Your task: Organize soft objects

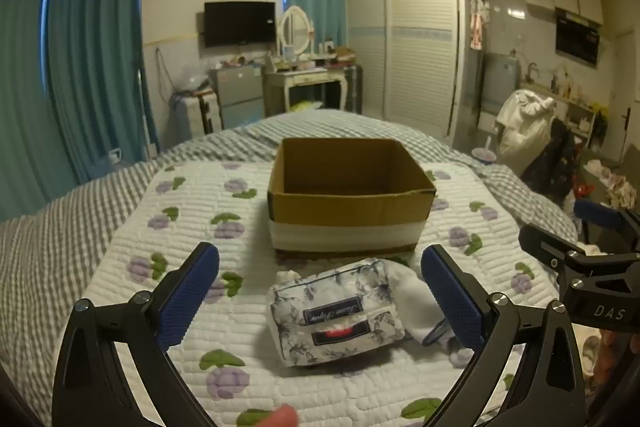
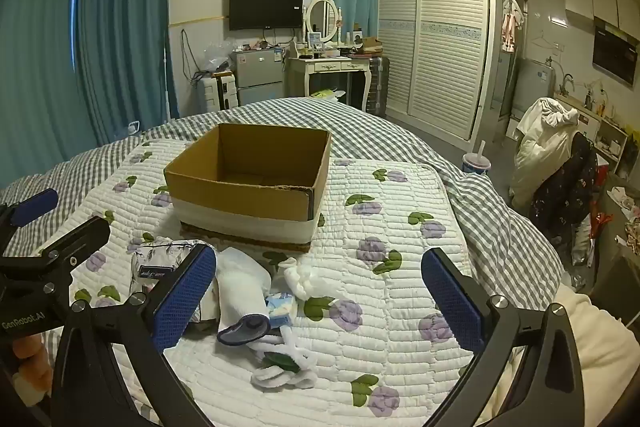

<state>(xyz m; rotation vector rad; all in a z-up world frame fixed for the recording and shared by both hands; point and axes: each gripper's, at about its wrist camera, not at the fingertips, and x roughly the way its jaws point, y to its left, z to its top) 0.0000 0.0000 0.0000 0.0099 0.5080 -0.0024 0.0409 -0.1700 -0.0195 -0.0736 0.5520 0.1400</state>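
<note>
Pictured on a bed: an open cardboard box [image 1: 352, 195] with a white band around its lower half, set on a white quilted mat [image 1: 120, 255] printed with purple flowers, over a grey checked bedspread [image 1: 48, 227]. Just in front of the box, lying on the mat, a floral fabric pouch [image 1: 336, 311] with dark labels, framed between the blue pads of the left gripper [image 1: 320, 299], spread wide and gripping nothing. Beside the pouch, touching it, a white sock [image 2: 244, 291] with a dark toe; close by, a small blue-and-white packet [image 2: 282, 307], a crumpled white cloth [image 2: 304, 277] and another rolled white piece [image 2: 286, 367]. Held above the mat to the right of that pile, the right gripper [image 2: 320, 299], likewise spread wide and empty. Seen beyond the bed: teal curtains [image 2: 120, 47], a wall-mounted television [image 2: 266, 7] and a louvred wardrobe [image 2: 436, 35].
</note>
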